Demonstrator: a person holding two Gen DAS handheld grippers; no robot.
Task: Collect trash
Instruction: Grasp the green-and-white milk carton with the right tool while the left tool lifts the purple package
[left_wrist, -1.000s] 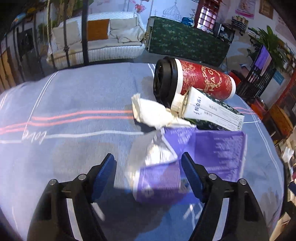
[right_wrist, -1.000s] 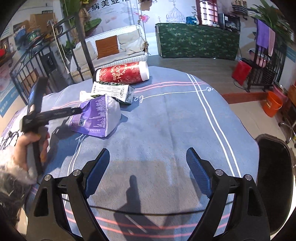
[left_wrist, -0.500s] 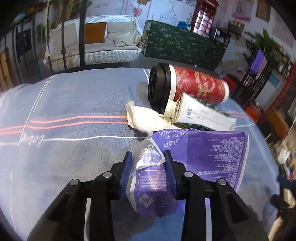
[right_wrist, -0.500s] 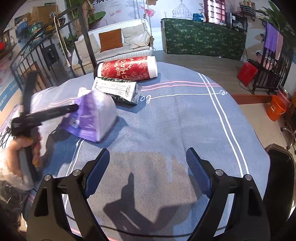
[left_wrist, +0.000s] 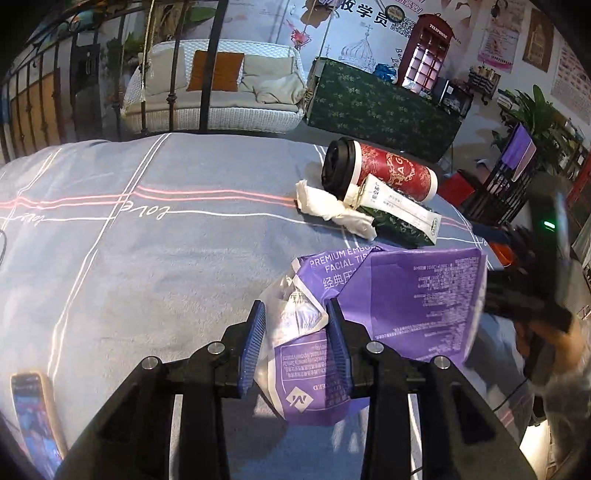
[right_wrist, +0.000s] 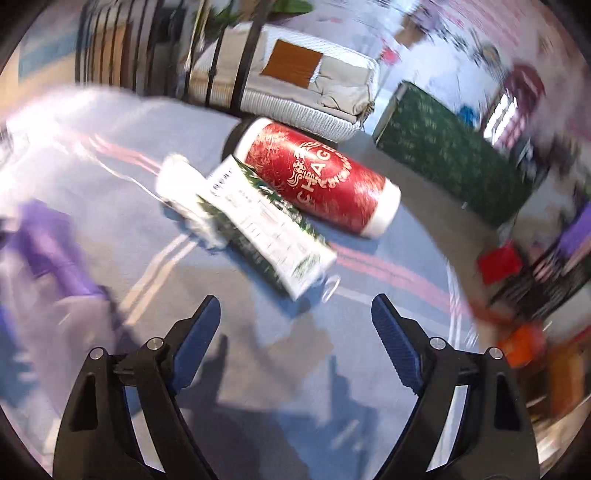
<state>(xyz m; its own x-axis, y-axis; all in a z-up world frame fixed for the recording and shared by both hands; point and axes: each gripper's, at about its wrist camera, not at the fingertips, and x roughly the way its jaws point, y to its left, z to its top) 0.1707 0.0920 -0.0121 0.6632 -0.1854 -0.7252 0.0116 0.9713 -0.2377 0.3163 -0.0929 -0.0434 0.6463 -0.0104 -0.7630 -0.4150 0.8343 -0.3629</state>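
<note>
The left gripper (left_wrist: 295, 332) pinches the crumpled purple plastic tissue wrapper (left_wrist: 388, 314) above the blue cloth-covered table (left_wrist: 166, 266), having closed on it within the last second; the right gripper (right_wrist: 295, 332), jaws wide and empty, has swung toward the red paper cup (right_wrist: 317, 177).

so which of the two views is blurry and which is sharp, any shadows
Right wrist view: heavy motion smear, worst at the edges, though the red cup stays readable; gripper shadows fall on the tablecloth. Left wrist view: sharp on the purple tissue pack, blurred only at the right edge.
</note>
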